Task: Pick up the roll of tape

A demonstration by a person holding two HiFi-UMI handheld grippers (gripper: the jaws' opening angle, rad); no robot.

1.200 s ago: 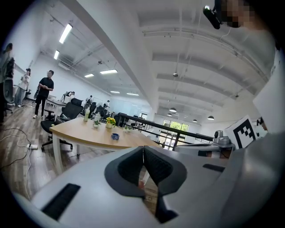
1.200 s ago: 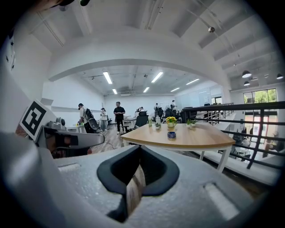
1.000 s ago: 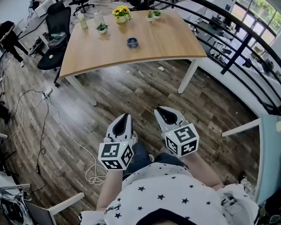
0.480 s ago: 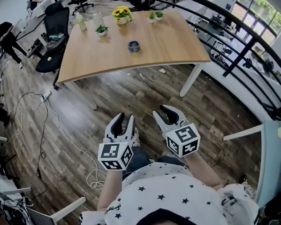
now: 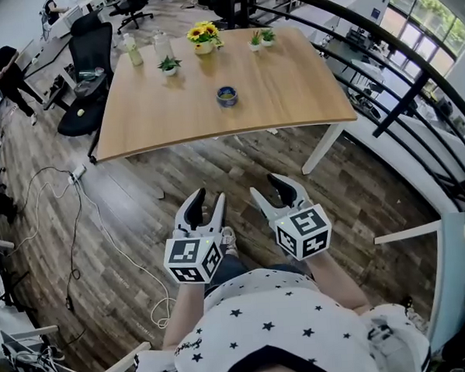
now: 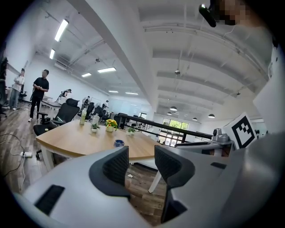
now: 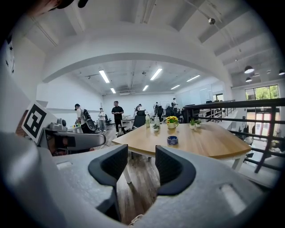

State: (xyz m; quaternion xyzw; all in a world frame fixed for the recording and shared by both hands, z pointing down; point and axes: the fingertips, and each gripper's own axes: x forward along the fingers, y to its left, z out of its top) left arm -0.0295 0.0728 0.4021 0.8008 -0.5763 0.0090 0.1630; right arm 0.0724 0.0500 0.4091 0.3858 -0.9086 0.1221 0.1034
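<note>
The roll of tape (image 5: 227, 96) is a small blue ring lying near the middle of the wooden table (image 5: 305, 80). It also shows far off in the left gripper view (image 6: 119, 143) and in the right gripper view (image 7: 172, 140). My left gripper (image 5: 207, 198) and right gripper (image 5: 267, 186) are held side by side over the wood floor, well short of the table and pointing toward it. The jaws of both are opening, with only air between them (image 6: 141, 153) (image 7: 141, 153).
A pot of yellow flowers (image 5: 204, 35), small green plants (image 5: 169, 65) and bottles (image 5: 132, 50) stand along the table's far edge. Black office chairs (image 5: 86, 61) and a standing person (image 5: 1, 69) are at the left. A cable (image 5: 86, 220) trails over the floor; a dark railing (image 5: 382, 65) runs at right.
Both grippers' jaws have gone from shut to spread apart. The table and tape have drawn closer in the head view as both grippers moved forward.
</note>
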